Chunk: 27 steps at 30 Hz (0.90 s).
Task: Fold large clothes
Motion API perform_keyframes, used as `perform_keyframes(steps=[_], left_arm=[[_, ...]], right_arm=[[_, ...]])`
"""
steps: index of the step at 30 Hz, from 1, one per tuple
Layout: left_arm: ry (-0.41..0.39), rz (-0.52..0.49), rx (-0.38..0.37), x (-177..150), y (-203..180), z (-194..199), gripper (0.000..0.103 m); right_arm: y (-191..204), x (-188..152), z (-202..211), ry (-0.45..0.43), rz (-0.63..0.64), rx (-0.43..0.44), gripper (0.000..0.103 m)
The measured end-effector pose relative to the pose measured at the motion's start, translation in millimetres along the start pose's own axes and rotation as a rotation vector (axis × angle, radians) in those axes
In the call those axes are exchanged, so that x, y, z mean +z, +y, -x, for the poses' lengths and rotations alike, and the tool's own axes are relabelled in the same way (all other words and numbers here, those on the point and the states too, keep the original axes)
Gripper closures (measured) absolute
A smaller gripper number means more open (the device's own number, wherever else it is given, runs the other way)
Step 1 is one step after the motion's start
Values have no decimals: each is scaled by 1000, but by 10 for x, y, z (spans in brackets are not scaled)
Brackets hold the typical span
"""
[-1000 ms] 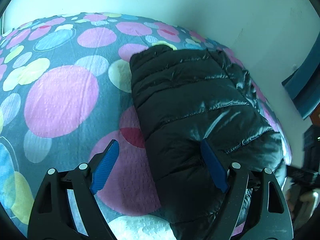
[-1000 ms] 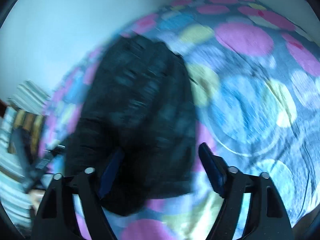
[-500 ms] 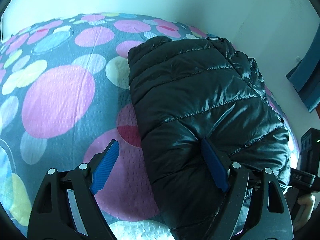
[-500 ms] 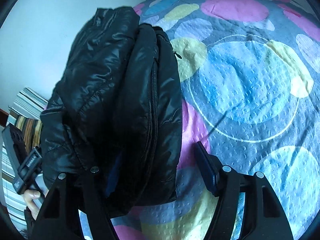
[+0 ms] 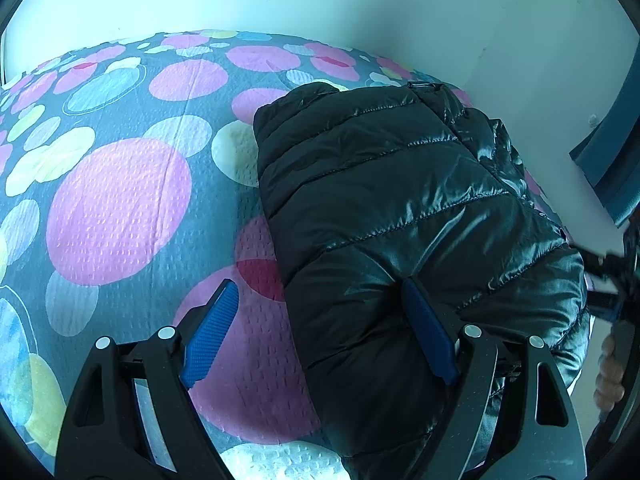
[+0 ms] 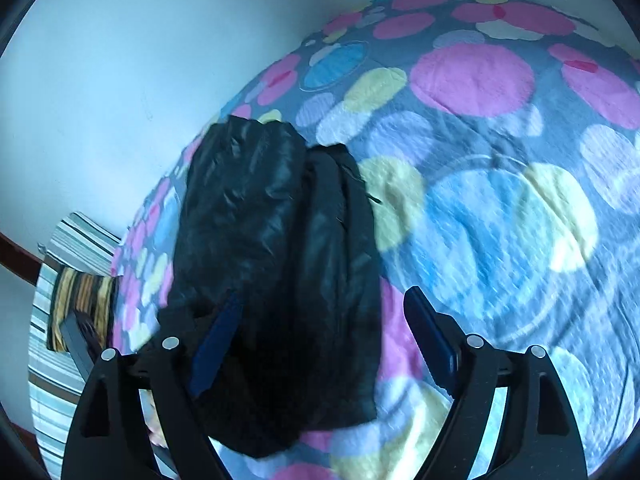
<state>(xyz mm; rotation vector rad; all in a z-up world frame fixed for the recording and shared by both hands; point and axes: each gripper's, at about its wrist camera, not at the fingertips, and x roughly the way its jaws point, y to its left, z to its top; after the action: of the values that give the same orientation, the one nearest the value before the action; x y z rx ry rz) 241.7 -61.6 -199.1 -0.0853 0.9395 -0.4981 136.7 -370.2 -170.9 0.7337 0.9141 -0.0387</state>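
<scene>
Two tools flank a black puffer jacket already folded into a thick bundle on a bed with a polka-dot bedspread, near its edge by the wall. Judged from its compact shape, folding is near its end; the next move calls for squaring or pressing the bundle flat. Left tool stands spread, its 3 o'clock finger against the quilting, pinching nothing. Right tool is opening, the bundle's near end between its fingers but unpinched. Only the right view shows the stacked layers and zipper edge at 12 o'clock, plus striped cloth at 9 o'clock; the left view shows the smooth quilted top.
</scene>
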Motion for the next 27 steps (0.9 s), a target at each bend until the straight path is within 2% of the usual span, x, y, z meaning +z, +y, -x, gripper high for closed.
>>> perform_keyframes(steps=[6, 10, 14, 16, 20, 27], left_arm=[[-1, -2, -1, 4, -6, -5, 19], [-8, -14, -8, 35, 5, 24, 19], [-46, 0, -6, 160, 118, 97, 20], [-35, 38, -21, 214, 225, 47, 20], [19, 118, -122, 293, 375, -142, 19], [93, 133, -234, 391, 291, -416, 10]], right_arm=[[202, 240, -293, -5, 52, -85, 21], [110, 266, -504, 30, 72, -126, 16], [-128, 230, -691, 95, 17, -60, 13], [-214, 213, -754, 118, -11, -21, 12], [-266, 194, -810, 133, -10, 12, 11], [-282, 190, -866, 144, 1, 42, 9]])
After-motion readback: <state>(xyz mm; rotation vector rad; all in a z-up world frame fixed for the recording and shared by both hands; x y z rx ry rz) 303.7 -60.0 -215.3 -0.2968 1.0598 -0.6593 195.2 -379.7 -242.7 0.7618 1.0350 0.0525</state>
